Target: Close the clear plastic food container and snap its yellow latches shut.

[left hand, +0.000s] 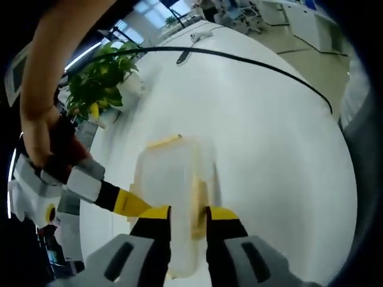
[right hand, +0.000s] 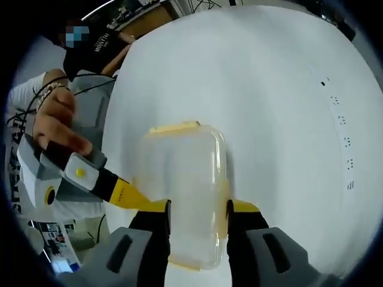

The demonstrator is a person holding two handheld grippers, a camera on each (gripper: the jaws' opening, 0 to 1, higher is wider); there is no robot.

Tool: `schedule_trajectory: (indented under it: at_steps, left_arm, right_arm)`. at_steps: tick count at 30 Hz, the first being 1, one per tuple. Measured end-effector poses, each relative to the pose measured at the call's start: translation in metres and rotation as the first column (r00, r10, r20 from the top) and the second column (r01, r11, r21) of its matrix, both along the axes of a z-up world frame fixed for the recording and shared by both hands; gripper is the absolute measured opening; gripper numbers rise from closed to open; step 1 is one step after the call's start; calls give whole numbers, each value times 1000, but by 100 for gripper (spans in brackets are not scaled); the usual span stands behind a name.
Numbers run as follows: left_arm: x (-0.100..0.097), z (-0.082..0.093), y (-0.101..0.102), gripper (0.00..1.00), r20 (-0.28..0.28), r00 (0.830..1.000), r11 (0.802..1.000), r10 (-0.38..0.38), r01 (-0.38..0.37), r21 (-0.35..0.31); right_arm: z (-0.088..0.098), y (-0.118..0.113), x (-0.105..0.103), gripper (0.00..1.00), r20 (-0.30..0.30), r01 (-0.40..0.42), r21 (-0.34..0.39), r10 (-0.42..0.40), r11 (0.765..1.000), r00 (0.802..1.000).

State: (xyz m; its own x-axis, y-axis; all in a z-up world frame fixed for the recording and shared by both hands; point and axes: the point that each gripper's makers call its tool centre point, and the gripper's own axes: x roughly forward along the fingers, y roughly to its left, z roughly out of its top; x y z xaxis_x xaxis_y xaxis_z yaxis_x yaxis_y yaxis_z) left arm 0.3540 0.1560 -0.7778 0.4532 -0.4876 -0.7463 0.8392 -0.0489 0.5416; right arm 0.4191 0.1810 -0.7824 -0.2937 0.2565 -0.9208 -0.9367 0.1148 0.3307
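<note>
**Clear box between both pairs of jaws**

Clear plastic, edged in yellow: in the left gripper view the container (left hand: 175,197) stands between the left gripper's (left hand: 188,230) jaws, which close on its near end. A yellow latch (left hand: 164,142) shows at its far end. Left of the jaws, a hand (left hand: 37,128) holds another gripper (left hand: 72,191). Beyond lie a white table (left hand: 269,143), a black cable (left hand: 239,60) and a potted plant (left hand: 96,84).

In the right gripper view the container (right hand: 185,197) sits between the right gripper's (right hand: 197,230) jaws, gripped at its sides, lid on. Left of the jaws, a hand (right hand: 57,119) holds another gripper (right hand: 78,179). White lettering on a dark shirt (right hand: 99,45) is too blurred to read.
</note>
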Motion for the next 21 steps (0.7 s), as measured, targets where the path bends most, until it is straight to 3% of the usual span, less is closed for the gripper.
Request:
schedule_trajectory:
  at_steps: [6,14,21]
  left_arm:
    - [1,-1,0,16,-12,1000,1000,17,-17,-8]
    - [3,-1,-2,18,-15,1000,1000,19,-19,3]
    - [4,-5,-1,23,-1,1000,1000,2,-2,17]
  right_arm:
    - [0,-2,-1,35,25,7,4,-7,1000,1000]
    - [0,-8,1,35,100,8,-47,-3,999,995]
    - [2,-11,-4,35,165,58,-29,-52,998,985]
